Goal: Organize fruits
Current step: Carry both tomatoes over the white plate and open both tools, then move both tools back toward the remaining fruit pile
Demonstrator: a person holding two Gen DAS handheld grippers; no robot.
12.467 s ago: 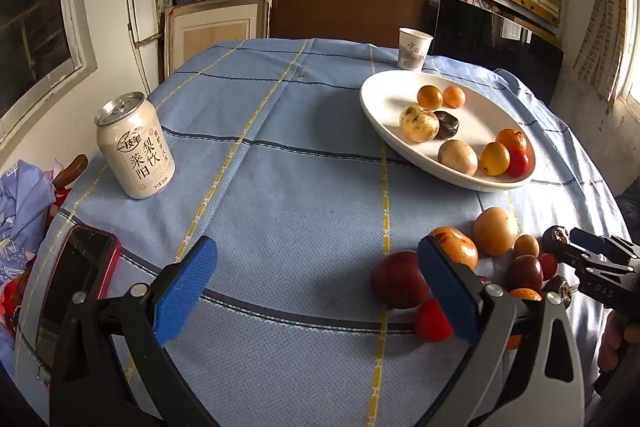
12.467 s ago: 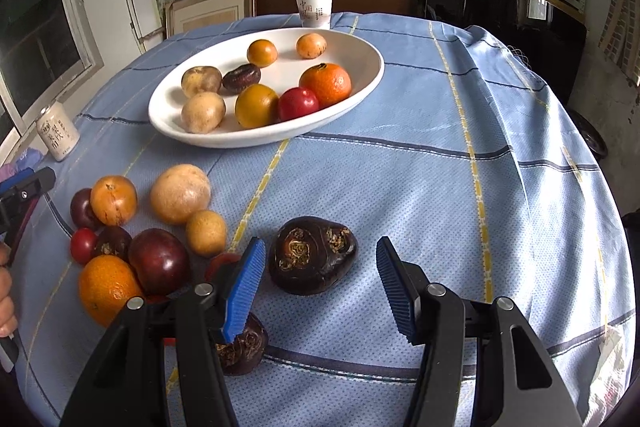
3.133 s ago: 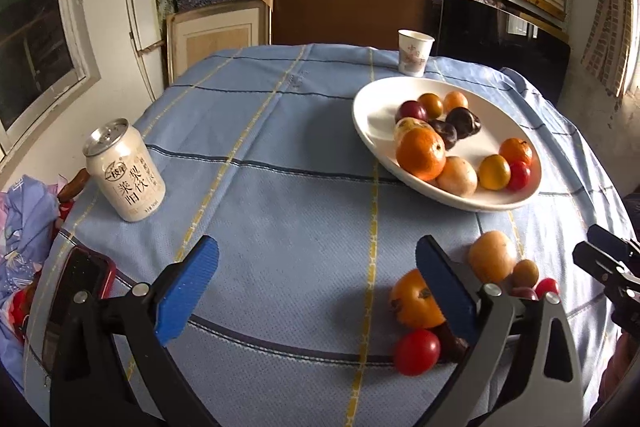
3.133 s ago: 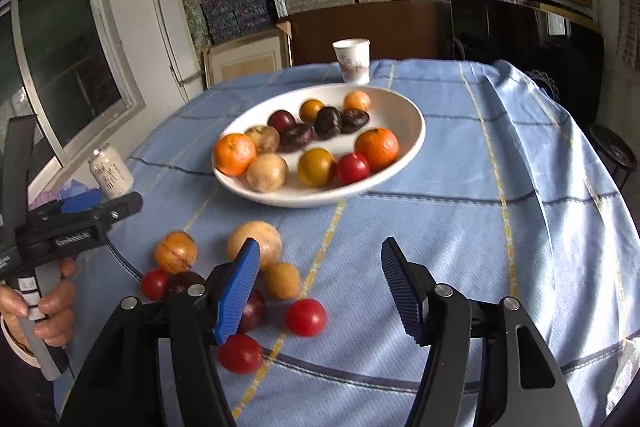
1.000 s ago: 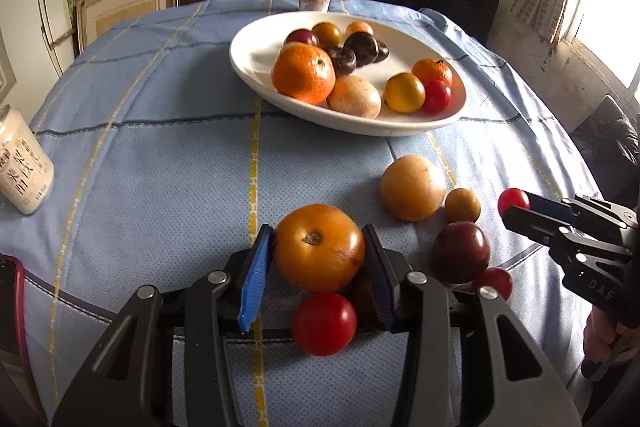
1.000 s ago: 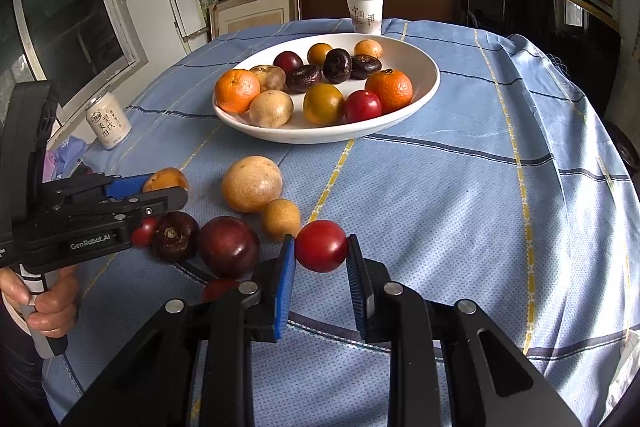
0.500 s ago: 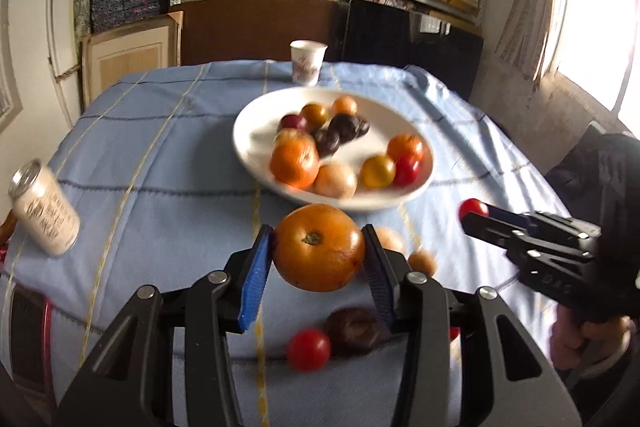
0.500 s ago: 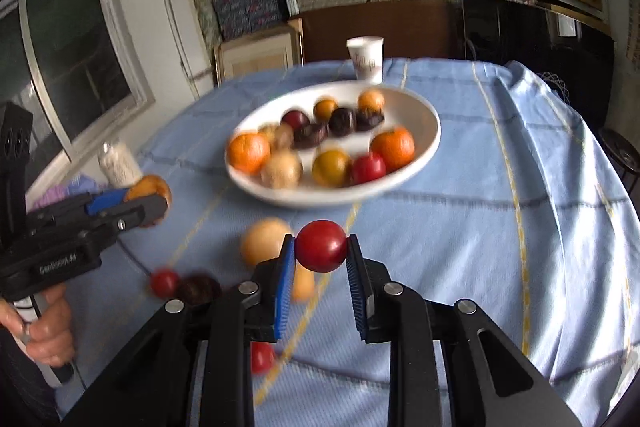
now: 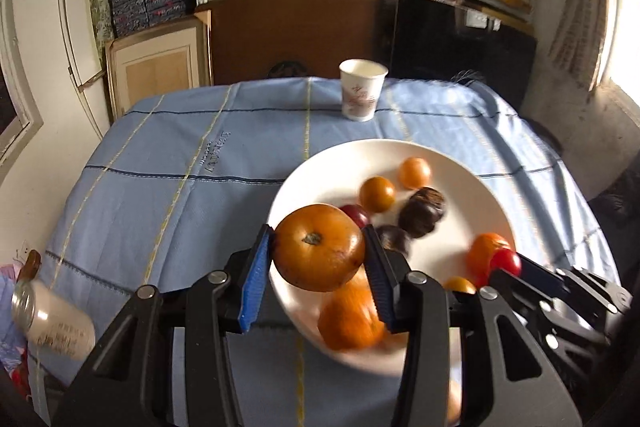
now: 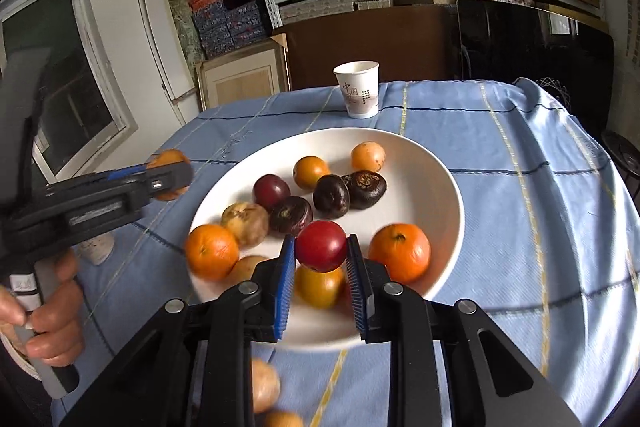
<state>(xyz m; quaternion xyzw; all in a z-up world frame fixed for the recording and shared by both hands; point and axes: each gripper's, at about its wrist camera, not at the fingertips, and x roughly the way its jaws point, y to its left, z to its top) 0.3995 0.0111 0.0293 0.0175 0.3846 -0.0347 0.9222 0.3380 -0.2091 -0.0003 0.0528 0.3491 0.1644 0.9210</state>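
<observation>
The left gripper (image 9: 320,259), black with blue ribbed pads, was clamped on a large round orange fruit with a brown stem scar (image 9: 320,253), its jaws set only as far apart as the fruit is wide. Gripper and fruit hung over the near-left edge of the wide white oval ceramic plate (image 9: 472,187), which sat on the pale blue checked tablecloth (image 9: 160,187).

The right gripper (image 10: 321,259), of the same make, had its jaws nearly together, pinching a small glossy red round fruit (image 10: 321,246) between the pads. That fruit hung above the near part of the plate, just over a yellow-orange fruit (image 10: 318,287) lying in it and beside a bright orange citrus (image 10: 400,253).

Other fruits lay in the plate: dark brown-purple ones (image 10: 348,193) near the middle, small orange ones (image 10: 310,171) toward the far rim, another orange (image 10: 211,251) at the left rim. A white paper cup (image 10: 357,89) stood beyond the plate. A person's hand (image 10: 52,323) gripped the left gripper's handle in the right wrist view.
</observation>
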